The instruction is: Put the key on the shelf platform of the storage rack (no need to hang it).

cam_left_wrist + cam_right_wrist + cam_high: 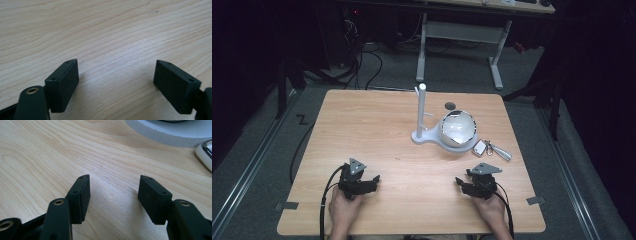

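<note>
A white stand [422, 134] with an upright post [422, 107] sits mid-table, and a shiny round bowl-like ball [457, 128] rests on its base. A set of keys with a white fob [480, 147] lies just right of the base. My left gripper [371, 181] rests on the table near the front left, jaws open over bare wood [116, 72]. My right gripper [462, 183] rests at the front right, also open with nothing between its fingers [113, 188]. The white base's rim [170, 137] and the fob's edge [205, 155] lie ahead of it.
The wooden table [377, 125] has a small dark round mark [450, 105] behind the stand. A white-legged desk [462, 35] and cables stand on the floor beyond the far edge. A person's hands hold both grippers at the near edge.
</note>
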Motion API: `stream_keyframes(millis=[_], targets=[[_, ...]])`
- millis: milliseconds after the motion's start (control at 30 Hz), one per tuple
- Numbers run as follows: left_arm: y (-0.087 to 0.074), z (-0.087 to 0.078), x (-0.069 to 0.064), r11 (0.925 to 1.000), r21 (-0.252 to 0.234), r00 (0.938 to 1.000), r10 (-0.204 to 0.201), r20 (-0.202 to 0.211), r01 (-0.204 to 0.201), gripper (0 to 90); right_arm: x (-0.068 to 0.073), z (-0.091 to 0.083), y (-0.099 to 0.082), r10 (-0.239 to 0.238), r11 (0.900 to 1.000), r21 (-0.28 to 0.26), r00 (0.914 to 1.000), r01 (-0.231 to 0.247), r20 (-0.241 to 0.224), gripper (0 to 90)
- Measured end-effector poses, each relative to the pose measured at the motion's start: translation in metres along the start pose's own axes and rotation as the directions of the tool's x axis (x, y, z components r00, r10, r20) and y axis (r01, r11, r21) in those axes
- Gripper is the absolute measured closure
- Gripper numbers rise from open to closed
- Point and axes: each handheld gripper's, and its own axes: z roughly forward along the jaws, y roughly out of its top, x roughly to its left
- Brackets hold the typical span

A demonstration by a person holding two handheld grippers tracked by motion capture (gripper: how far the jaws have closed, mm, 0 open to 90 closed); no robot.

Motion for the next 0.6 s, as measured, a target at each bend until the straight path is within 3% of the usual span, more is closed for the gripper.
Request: stream_keyframes(millis=[600], targets=[[0.0, 0.0001, 0.0002, 1.0, -0.002, 1.0, -0.002, 0.001, 0.002, 20.8, 0.0025, -0.0001, 0.0002, 0.028, 0.9996, 0.004, 0.9995, -0.028, 0.018, 40.1]])
